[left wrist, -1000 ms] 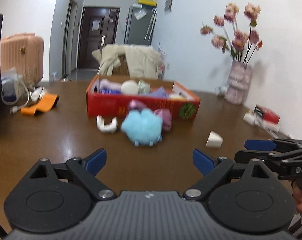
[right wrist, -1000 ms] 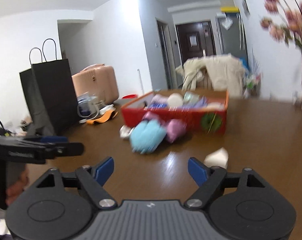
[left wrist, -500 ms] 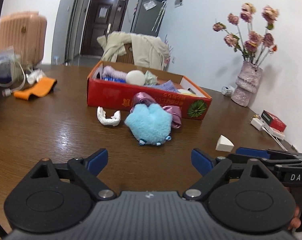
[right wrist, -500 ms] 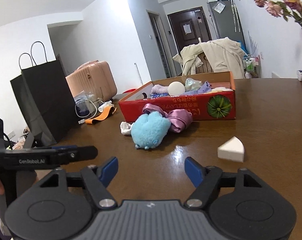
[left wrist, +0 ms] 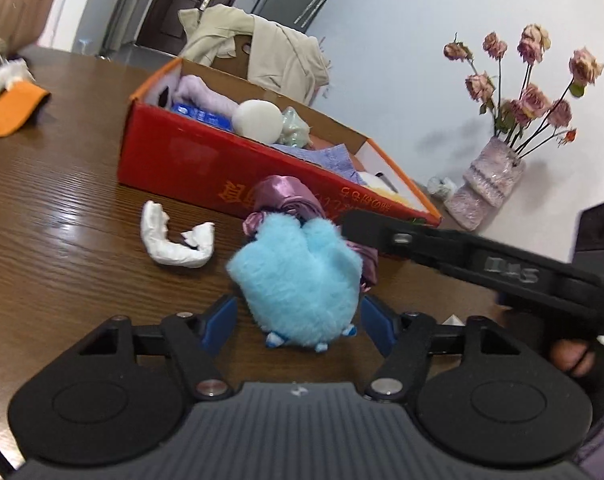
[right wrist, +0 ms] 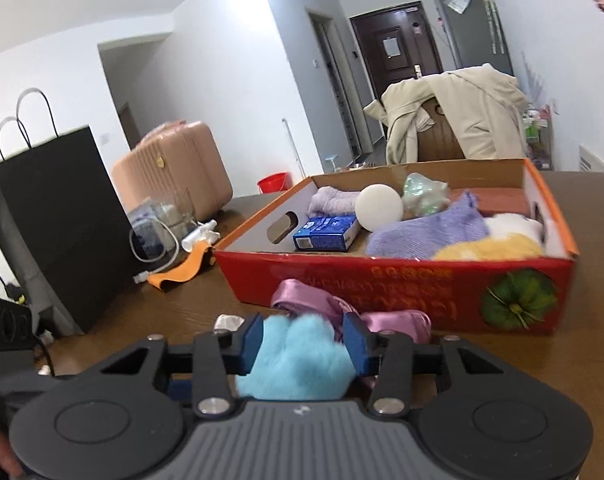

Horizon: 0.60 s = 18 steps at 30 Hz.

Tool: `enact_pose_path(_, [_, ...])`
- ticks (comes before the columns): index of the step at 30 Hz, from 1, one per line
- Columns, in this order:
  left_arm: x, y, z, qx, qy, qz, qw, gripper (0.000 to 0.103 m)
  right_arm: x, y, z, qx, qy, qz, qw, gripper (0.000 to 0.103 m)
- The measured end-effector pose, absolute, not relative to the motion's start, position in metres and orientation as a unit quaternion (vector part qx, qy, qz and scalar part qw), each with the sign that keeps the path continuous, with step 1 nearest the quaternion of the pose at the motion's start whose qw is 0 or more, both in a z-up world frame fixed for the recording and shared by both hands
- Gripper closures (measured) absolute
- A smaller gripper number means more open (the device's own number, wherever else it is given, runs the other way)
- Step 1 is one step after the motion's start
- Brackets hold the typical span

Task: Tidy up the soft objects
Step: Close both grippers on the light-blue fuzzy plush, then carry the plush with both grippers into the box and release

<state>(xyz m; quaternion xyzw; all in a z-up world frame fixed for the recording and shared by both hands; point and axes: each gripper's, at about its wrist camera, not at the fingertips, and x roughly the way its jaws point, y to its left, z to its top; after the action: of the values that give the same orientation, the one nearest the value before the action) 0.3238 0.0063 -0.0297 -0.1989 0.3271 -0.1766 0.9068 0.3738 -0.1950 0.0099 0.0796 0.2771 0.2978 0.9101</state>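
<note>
Blue plush toy (right wrist: pixel 297 356) between both grippers, feet end near, long axis near-far.
Right gripper (right wrist: pixel 304 342) clamped on it; left gripper (left wrist: pixel 297 322) spread apart, straddling it; red box (right wrist: pixel 402 280) beyond.

The left gripper (left wrist: pixel 297 326) straddled a fluffy blue plush toy (left wrist: pixel 297 280) with fingers apart, before the red box (left wrist: pixel 205 168).

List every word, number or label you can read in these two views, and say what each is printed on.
"DAS": white letters on the arm of the right tongs, seen in the left wrist view; blurred, so only a likely reading.
Gold print on the front of the red box: upside down, unreadable.
White print on the blue packet: too small.
Paper on the door: too small.
</note>
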Motion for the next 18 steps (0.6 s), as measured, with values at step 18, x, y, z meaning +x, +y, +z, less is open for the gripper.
enact_pose_path(18, [0.297,0.007,-0.027,-0.196,0.313,-0.174,0.913,0.062,0.35,-0.204,-0.01,0.127,0.351,0.3,0.878,0.079])
